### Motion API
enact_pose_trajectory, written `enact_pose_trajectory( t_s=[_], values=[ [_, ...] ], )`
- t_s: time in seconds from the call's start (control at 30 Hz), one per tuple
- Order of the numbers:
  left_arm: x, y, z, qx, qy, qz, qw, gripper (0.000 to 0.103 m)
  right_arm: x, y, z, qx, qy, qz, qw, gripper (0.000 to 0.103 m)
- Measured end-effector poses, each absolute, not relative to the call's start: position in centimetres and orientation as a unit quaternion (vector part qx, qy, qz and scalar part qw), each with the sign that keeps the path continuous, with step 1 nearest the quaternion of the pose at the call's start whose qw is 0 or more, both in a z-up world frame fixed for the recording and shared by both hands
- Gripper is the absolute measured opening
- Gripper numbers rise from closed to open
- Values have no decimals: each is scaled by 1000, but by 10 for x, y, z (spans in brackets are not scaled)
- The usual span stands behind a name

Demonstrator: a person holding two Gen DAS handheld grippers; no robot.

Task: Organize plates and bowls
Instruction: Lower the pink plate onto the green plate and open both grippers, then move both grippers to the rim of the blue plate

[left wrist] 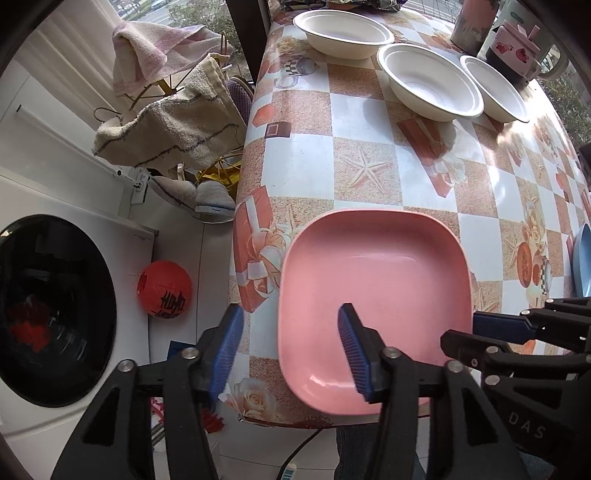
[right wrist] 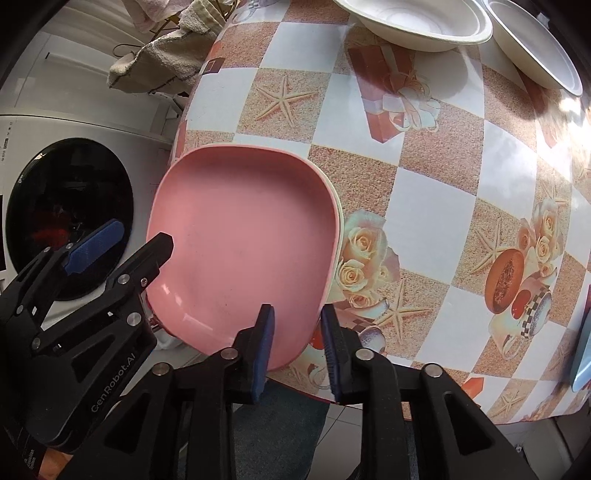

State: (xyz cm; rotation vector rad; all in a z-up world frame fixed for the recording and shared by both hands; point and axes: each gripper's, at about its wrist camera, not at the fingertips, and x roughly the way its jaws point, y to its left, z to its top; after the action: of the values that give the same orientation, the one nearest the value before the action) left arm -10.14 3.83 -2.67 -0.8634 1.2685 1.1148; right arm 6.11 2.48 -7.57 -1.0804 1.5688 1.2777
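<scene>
A pink square plate lies at the near left corner of the table; it also shows in the right wrist view, where a cream rim shows under its right edge. My left gripper is open, its jaws astride the plate's left edge. My right gripper is open around the plate's near right rim, not clamped; it also shows in the left wrist view. Three white bowls stand in a row at the far side. A blue plate peeks in at the right edge.
The table has a checked cloth with starfish and gift prints. A washing machine, a red lantern and towels on a rack stand left of the table. A cup and a pink box sit at the far right.
</scene>
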Motion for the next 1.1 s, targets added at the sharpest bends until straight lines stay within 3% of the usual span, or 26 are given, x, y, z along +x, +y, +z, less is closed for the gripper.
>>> enact_pose_trajectory(
  t_s=[0.03,0.07,0.17,0.23,0.57,1.1],
  values=[
    [-102,38,-26,-369,542,482,581,70,64,24,-73,-430,618,507,419,58],
    [-104,39,-24,-369,539,486,581,73,68,23,-70,-432,611,507,428,70],
    [-107,41,-19,-384,519,484,591,85,82,19,-64,-426,604,510,440,88],
    [-106,42,-19,-401,514,471,594,86,93,15,-62,-415,609,505,449,102],
    [-35,29,-12,-366,557,396,632,88,181,-35,-64,-321,675,418,516,102],
    [137,-34,-26,-240,649,234,683,88,317,-209,-70,-107,756,224,606,102]
  ],
)
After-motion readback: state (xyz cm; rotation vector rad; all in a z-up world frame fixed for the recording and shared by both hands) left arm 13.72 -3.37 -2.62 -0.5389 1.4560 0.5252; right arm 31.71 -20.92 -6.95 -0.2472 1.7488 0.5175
